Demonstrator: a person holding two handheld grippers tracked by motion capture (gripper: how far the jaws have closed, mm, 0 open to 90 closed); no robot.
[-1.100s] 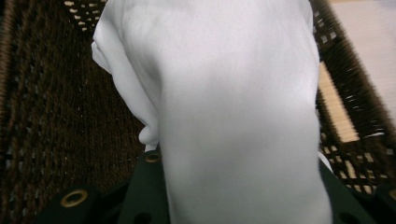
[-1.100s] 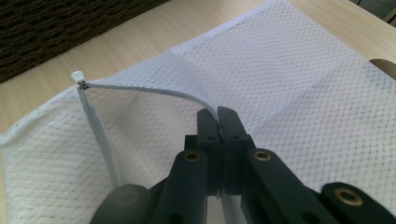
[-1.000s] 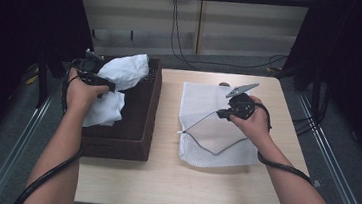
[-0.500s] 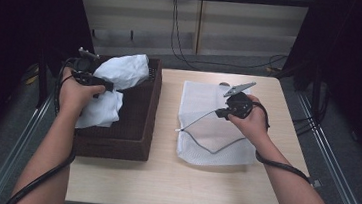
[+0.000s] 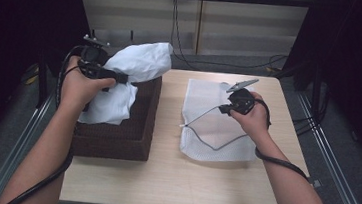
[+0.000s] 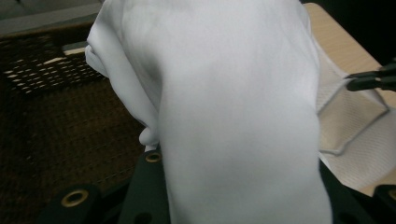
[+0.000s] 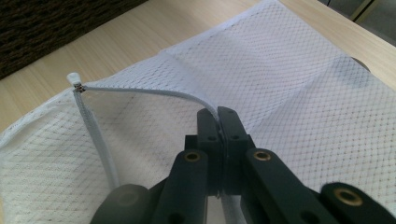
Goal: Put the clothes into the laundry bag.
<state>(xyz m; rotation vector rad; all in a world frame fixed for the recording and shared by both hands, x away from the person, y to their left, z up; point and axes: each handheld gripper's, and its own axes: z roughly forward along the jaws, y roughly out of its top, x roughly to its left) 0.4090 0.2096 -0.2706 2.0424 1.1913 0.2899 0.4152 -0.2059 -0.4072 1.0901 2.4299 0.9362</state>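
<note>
Above the basket point(image 5: 130, 137), white cloth point(image 5: 137, 62) now higher in left gripper point(image 5: 121, 78).

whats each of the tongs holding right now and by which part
Left tongs hold the white cloth by a bunched fold. Right tongs pinch the mesh bag by its zipper edge.

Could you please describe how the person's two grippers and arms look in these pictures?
Both forearms are bare, no sleeves in view. The left gripper and right gripper are black, each trailing a black cable. The right carries a grey three-cornered plate. Its jaws are flat black bars with brass-coloured screw holes.
</note>
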